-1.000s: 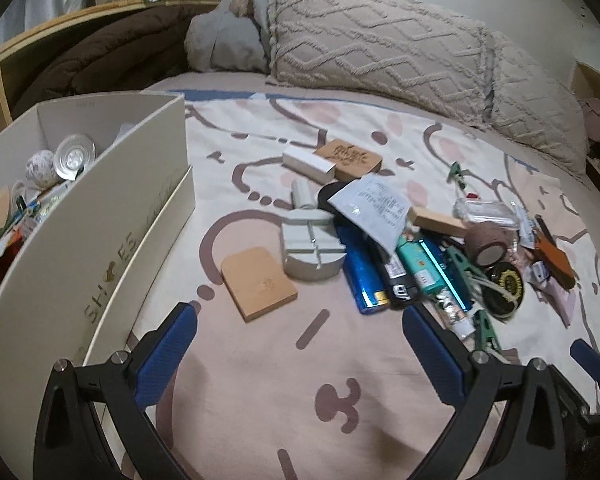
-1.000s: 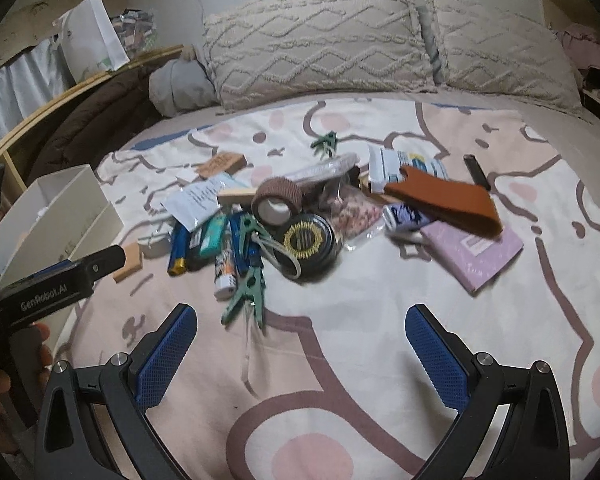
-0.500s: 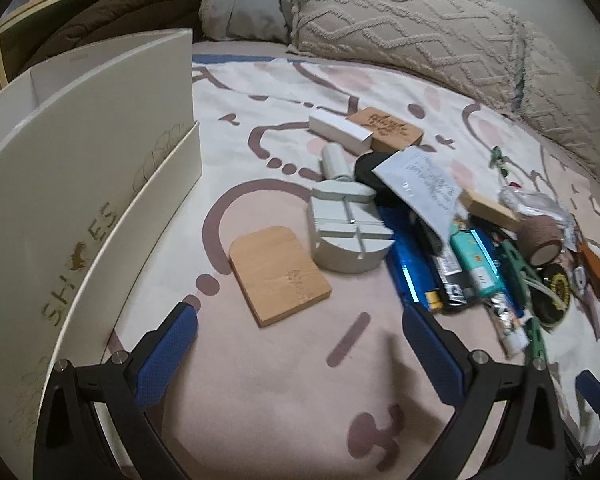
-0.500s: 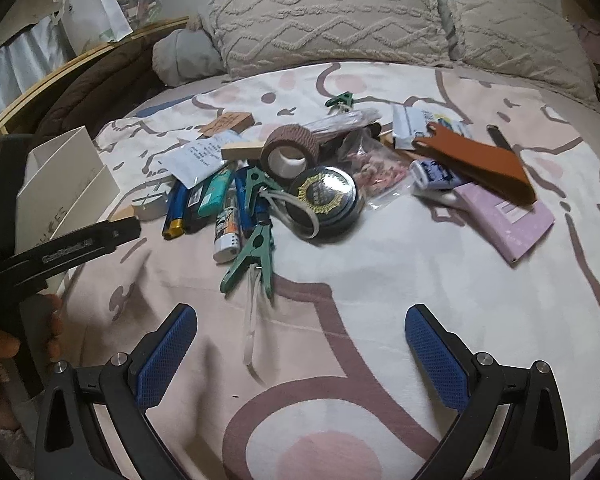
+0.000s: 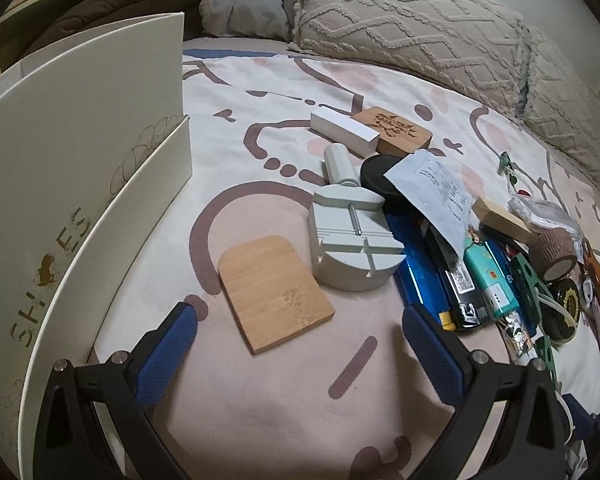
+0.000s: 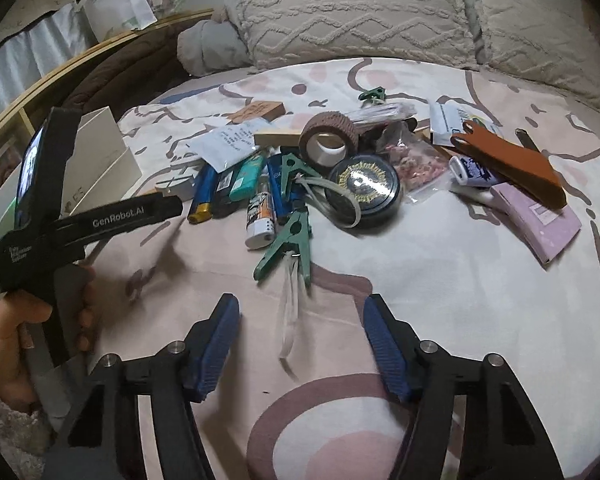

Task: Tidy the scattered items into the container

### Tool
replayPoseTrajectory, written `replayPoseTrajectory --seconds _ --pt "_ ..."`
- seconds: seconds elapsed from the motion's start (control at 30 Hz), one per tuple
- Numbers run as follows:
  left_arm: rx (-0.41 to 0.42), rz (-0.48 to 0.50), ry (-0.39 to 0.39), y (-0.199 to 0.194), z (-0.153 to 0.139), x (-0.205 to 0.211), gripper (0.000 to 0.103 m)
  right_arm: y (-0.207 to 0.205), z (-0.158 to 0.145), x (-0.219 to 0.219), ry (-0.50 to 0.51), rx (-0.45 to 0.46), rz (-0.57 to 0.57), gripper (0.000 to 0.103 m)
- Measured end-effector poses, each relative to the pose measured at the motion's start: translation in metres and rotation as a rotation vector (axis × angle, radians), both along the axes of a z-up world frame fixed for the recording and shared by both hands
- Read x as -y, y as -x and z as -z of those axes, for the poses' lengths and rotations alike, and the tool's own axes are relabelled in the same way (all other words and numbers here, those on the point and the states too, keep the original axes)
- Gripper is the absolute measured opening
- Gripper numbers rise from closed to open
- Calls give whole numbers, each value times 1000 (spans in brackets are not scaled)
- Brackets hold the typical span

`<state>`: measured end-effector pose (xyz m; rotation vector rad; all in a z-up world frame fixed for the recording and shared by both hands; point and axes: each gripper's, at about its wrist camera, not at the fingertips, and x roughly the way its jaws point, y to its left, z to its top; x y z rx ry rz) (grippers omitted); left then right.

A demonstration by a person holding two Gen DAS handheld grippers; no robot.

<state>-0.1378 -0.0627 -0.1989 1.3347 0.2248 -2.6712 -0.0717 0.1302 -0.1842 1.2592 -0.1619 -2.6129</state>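
The white shoe box (image 5: 80, 160) stands at the left of the bedspread, its inside hidden. My left gripper (image 5: 300, 314) is open just short of a flat wooden tile (image 5: 272, 288), which lies beside a grey plastic tool block (image 5: 356, 244). Right of these is a heap: blue lighter (image 5: 420, 284), paper slip (image 5: 436, 196), tape roll (image 5: 552, 254). My right gripper (image 6: 300, 300) has its jaws closing low over the bed. A clear strap (image 6: 290, 316) trailing from a green clothespin (image 6: 290, 240) lies between the pads, which do not touch it.
A hand (image 6: 4, 328) holds the left gripper's handle (image 6: 100, 218) at the left of the right wrist view. A black round tin (image 6: 364, 192), brown leather piece (image 6: 512, 164) and pink booklet (image 6: 540, 224) lie further right. Pillows (image 6: 360, 12) line the far edge.
Both grippers have sunk closer to the bedspread. The right jaws have narrowed from wide apart. The left view now faces the wooden tile, and the box's contents have left the picture.
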Motion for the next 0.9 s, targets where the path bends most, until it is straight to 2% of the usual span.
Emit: replayPoseTrajectory --seconds 0.03,0.07,0.13,0.17,0.23,0.43,0.67,0.73,0.9 --pt "2 -1 0 1 1 0 103 -1 0 1 0 -2 -2 58" --pt "5 -3 0 1 2 1 103 -1 -1 2 5 -4 -7 48" --pt "16 -7 2 3 6 1 103 -2 0 2 12 -4 -3 39" --pt "25 -7 6 4 8 0 103 -2 0 1 16 -6 -3 25" --pt "28 -8 11 5 9 0 103 -4 -1 0 34 -10 -3 13" --pt "40 -7 13 6 11 0 103 -14 -4 3 62 -19 -20 12" --pt "3 -6 -30 3 10 4 102 -37 -5 8 57 -18 -52 12" --pt "-4 -12 -24 2 9 4 97 -42 -5 9 51 -20 -61 12" --pt "-35 -21 -20 -2 5 6 63 -54 -4 6 49 -15 -72 12"
